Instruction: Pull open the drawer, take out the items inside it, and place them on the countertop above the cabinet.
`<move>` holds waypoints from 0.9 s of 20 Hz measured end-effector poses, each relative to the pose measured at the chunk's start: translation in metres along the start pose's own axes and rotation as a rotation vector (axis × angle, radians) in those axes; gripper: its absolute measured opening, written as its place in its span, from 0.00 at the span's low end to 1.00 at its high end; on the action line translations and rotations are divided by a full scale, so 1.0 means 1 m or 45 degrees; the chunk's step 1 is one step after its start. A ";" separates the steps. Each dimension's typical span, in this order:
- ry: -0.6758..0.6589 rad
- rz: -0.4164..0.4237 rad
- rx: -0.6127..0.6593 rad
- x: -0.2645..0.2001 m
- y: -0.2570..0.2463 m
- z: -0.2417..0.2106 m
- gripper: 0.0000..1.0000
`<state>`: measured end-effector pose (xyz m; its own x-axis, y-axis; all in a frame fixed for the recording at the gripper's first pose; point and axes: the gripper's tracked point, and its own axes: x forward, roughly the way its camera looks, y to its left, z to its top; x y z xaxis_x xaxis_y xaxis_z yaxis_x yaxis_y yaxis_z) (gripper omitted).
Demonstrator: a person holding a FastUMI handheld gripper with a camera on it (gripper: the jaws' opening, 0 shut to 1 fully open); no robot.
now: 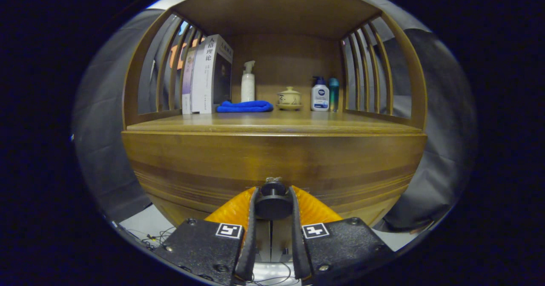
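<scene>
Gripper (273,201): low before the cabinet's front, level with the drawer; its two fingers are drawn in narrow and press on the knob from either side, one on the left flank, one on the right.

Knob (273,203): a dark round pull with a broad disc and a smaller cap on top; it sits between the fingers, near their tips; a small pale metal fitting shows just above it, against the wood.

Drawer (272,162): the wide wooden front that spans the cabinet below the countertop; the knob is fixed at its middle, low down; whether it is pulled out at all I cannot tell; its inside is hidden.

Countertop (272,124): the flat wooden shelf above the drawer front, beyond and above the fingers; its near half is bare wood.

Books (207,75): standing upright at the left rear, beside the slatted side.

Blue cloth (245,106): folded, lying just right of the books.

White pump bottle (248,84): upright behind the cloth.

Lidded tea bowl (289,98): on a saucer, at the middle rear.

White lotion bottle (319,94): right of the bowl; a teal bottle (334,89) stands just beside it, near the right slats.

Cables (157,237): thin, on the pale floor left of the gripper.
</scene>
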<state>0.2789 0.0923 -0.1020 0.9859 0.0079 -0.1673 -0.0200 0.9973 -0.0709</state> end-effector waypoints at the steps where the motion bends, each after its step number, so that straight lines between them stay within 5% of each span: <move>1: 0.003 0.003 0.001 0.000 0.000 0.000 0.37; 18: 0.039 0.020 0.002 -0.068 -0.001 -0.019 0.36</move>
<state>0.2083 0.0898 -0.1094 0.9799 0.0217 -0.1982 -0.0355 0.9972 -0.0665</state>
